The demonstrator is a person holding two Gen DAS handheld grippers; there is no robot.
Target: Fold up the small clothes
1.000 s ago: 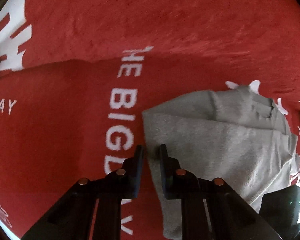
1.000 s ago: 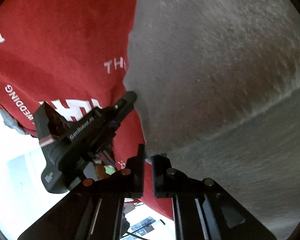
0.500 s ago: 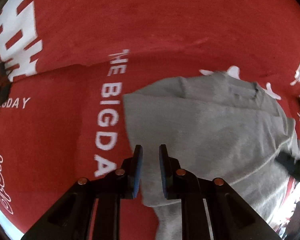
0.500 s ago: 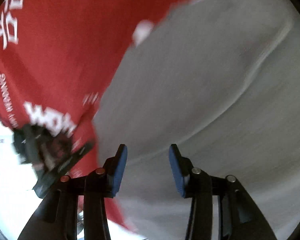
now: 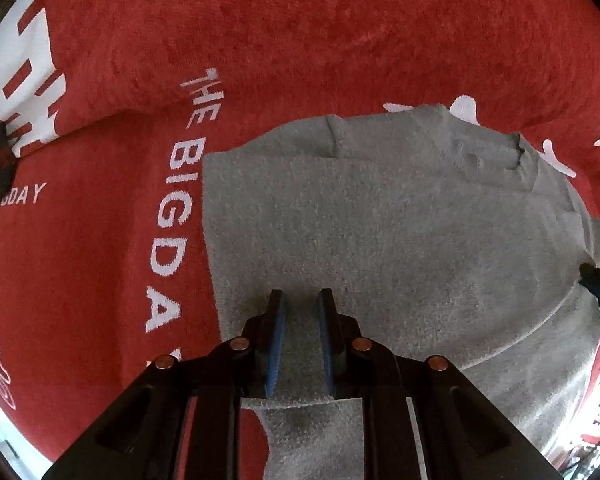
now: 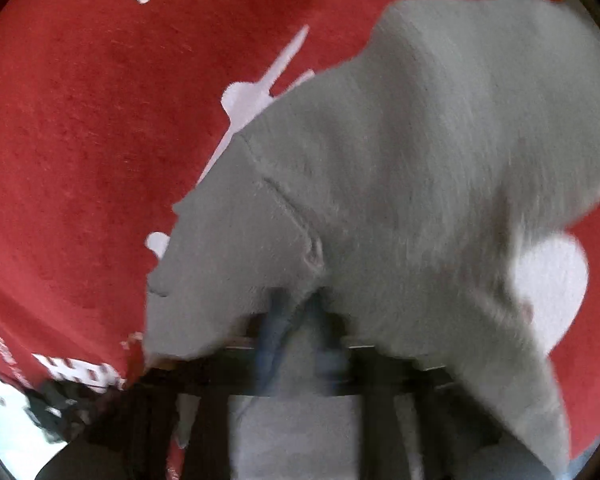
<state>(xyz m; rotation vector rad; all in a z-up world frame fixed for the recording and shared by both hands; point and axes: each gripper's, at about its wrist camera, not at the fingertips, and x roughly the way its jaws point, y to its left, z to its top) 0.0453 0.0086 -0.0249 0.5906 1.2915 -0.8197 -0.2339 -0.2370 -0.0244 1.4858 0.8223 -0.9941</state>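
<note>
A small grey garment (image 5: 380,240) lies partly folded on a red cloth, its folded upper edge at the far side. My left gripper (image 5: 301,300) hovers over the garment's near left part, jaws a little apart with nothing between them. In the right wrist view the same grey garment (image 6: 400,160) fills the middle and right, blurred by motion. My right gripper (image 6: 298,308) is low over a seam of the garment; its blue pads look close together, but blur hides whether cloth is pinched. Its tip shows at the right edge of the left wrist view (image 5: 596,280).
The red cloth (image 5: 300,40) with white lettering "THE BIG DAY" (image 5: 176,216) covers the whole surface. A bright floor area shows past the cloth's edge at lower left in the right wrist view (image 6: 4,412). A white round print (image 6: 548,280) lies by the garment's right edge.
The left gripper has moved right, from the garment's left edge to over the garment. The right gripper opened, swung across the garment, and its jaws have come closer together.
</note>
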